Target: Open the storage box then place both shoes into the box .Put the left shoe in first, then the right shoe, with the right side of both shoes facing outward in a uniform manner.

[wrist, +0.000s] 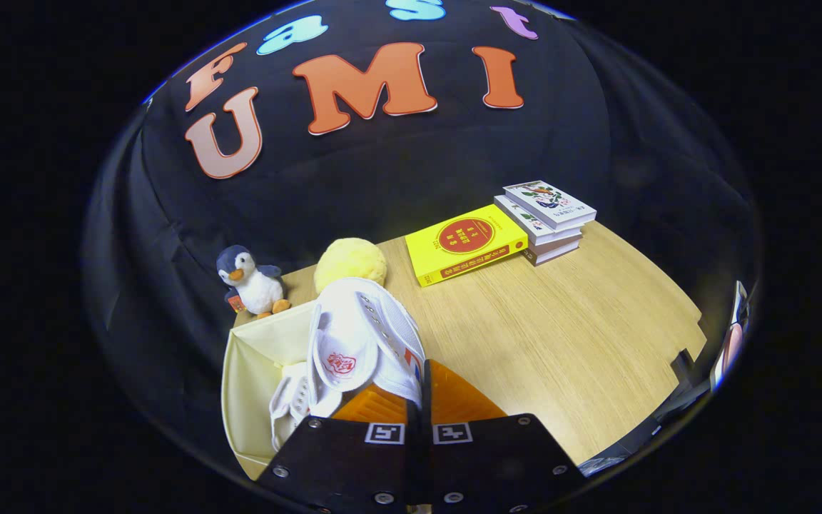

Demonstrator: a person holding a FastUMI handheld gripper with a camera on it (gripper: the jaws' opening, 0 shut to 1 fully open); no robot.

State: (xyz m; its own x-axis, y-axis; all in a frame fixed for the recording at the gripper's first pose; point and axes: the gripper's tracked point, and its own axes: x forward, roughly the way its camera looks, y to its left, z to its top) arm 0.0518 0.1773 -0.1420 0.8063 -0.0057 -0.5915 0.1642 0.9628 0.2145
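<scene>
My gripper [418, 400] was clamped on a white shoe [368, 343], its long axis running away from me over the open box [247, 371], where a second shoe [290, 403] lay. The box sat on a wooden table [561, 335] against black cloth.

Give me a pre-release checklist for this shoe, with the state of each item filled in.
1. Cream storage box open: ok.
2. First white sneaker already inside the box: ok.
3. Fingers closed together on the second white sneaker: ok.
4. Held sneaker over the box, not the wooden table: ok.
5. Right side of both shoes facing outward: cannot tell.
6. Held sneaker seated in the box: not ok; it sits above the rim.
</scene>
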